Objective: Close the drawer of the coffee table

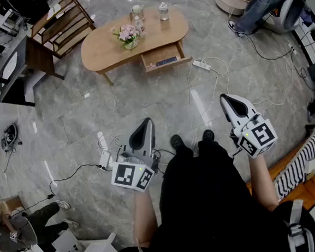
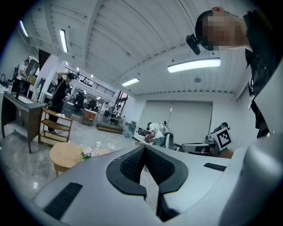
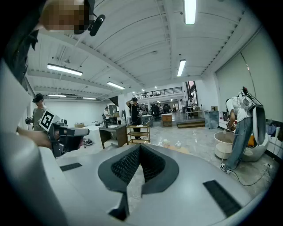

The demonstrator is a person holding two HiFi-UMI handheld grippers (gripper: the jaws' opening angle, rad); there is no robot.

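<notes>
Closest in, the left gripper (image 1: 144,124) and right gripper (image 1: 231,98) both have jaws pressed together, holding nothing; well beyond them across the floor, the coffee table (image 1: 104,50) stands with its drawer (image 1: 154,55) open
</notes>
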